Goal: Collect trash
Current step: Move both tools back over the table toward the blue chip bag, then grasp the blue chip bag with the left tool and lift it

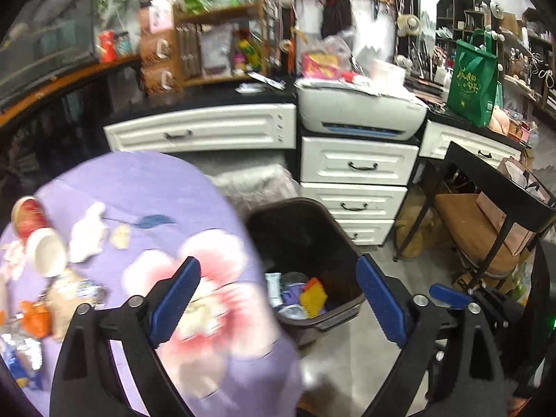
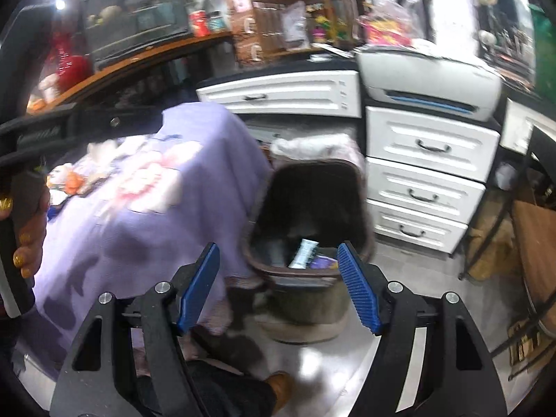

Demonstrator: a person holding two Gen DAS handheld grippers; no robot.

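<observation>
A dark brown trash bin [image 1: 302, 202] stands on the floor beside a table covered by a purple floral cloth [image 1: 139, 187]. Inside the bin lie a white tube [image 1: 274, 288], a purple wrapper [image 1: 292, 293] and a yellow ridged piece [image 1: 312, 295]. My left gripper [image 1: 278, 260] hangs open above the table edge and the bin, with nothing between its jaws. My right gripper [image 2: 278, 247] is open and empty too, just short of the bin [image 2: 312, 165]. On the cloth sit a tipped red cup [image 1: 29, 215], a white cup [image 1: 48, 252], a crumpled tissue [image 1: 88, 234], an orange scrap [image 1: 36, 318] and wrappers [image 1: 87, 290].
White drawers [image 1: 354, 166] with a printer [image 1: 361, 111] on top stand behind the bin. A black side table [image 1: 500, 194] with paper bags is at the right. A hand [image 2: 27, 243] holding the other gripper shows at the left edge. A brown shoe [image 2: 278, 389] is on the floor.
</observation>
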